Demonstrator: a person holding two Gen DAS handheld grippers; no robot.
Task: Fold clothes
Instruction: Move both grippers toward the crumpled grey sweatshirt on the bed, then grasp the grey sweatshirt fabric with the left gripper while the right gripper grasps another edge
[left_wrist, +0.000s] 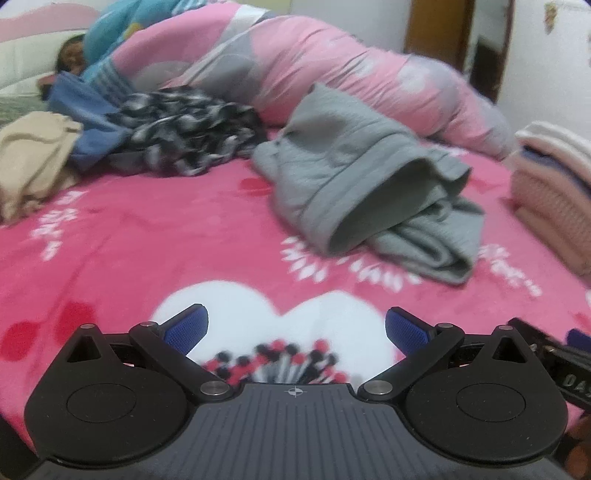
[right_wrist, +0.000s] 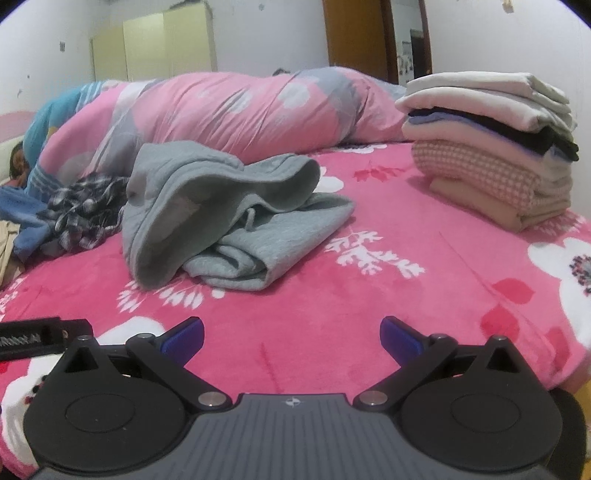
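Broadly, a bed covered with a bright pink fleece blanket (right_wrist: 424, 236) printed with white flowers and red leaves fills both views. Along its far side lies a long rolled pink, grey and white duvet (right_wrist: 236, 110), with a person's head (left_wrist: 72, 59) showing at its left end beside a blue patterned cover. Behind the bed, the right wrist view shows a pale yellow wardrobe (right_wrist: 155, 44) and a brown wooden door (right_wrist: 354, 33).

At the right edge of the bed stands a neat stack of folded clothes (right_wrist: 491, 147): white and cream pieces on top, black and blue layers beneath, a pink checked piece lower down.

Near the middle of the blanket sits the grey sweatshirt (right_wrist: 229, 210), crumpled and partly bunched, one wide opening turned toward the cameras. It lies well ahead of both grippers and neither touches it.

Left of it is a heap of unfolded clothes: a black-and-white plaid garment (left_wrist: 184, 129), a blue garment (left_wrist: 88, 114) and a beige garment (left_wrist: 33, 158).

The left gripper (left_wrist: 295, 326) hovers over a white flower, its blue-padded fingers spread wide and holding nothing. The right gripper (right_wrist: 291, 336) is likewise wide apart and empty above the pink fleece.
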